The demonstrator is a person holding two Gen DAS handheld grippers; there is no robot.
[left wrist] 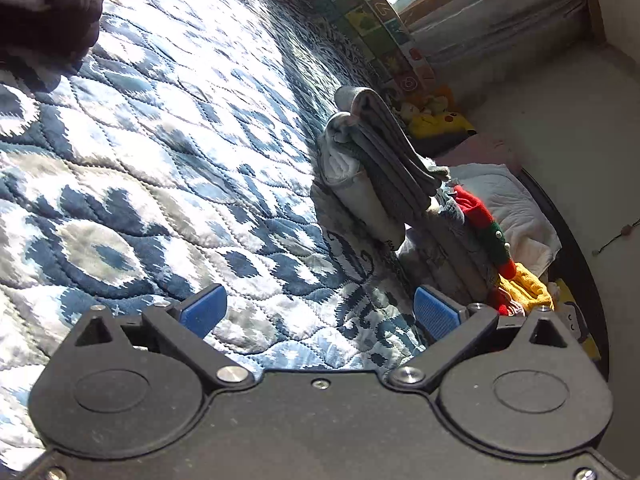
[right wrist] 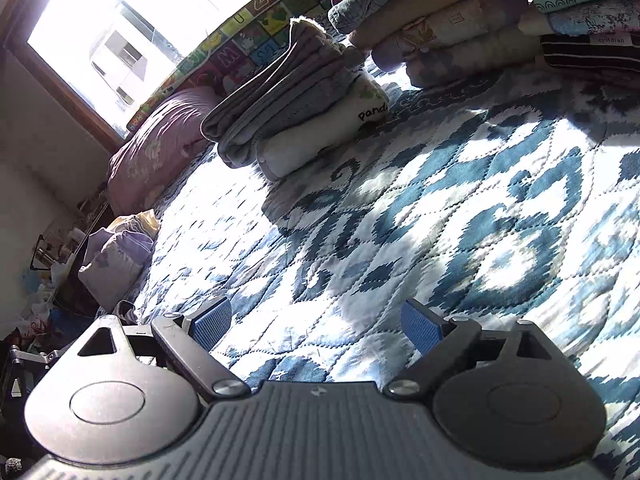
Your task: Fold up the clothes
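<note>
Folded stack: a small pile of grey garments [right wrist: 280,92] lies on the quilt, resting on a folded white piece printed "panda" [right wrist: 332,128]; in the left wrist view the same pile [left wrist: 380,160] sits near the far edge of the bed.
Larger pile: folded clothes in beige, lilac, teal and dark stripes [right wrist: 500,28] are stacked just beside the grey pile, toward the top right of the right wrist view.
Dark garment: an unfolded brown-black cloth [left wrist: 48,4] lies at the top left corner of the left wrist view, well apart from the stacks.
Left gripper [left wrist: 320,312]: jaws apart, nothing between the blue pads [left wrist: 204,312], hovering over bare quilt.
Right gripper [right wrist: 316,326]: jaws apart, empty, above the quilt and short of the grey pile.
Bed: a blue-and-white quilted cover [right wrist: 440,220] spreads under everything, sunlit in patches.
Beyond the bed: a pink pillow [right wrist: 160,148] under a bright window [right wrist: 132,32], a colourful picture-tile mat [left wrist: 372,24] along the edge, and a yellow plush toy [left wrist: 440,120].
</note>
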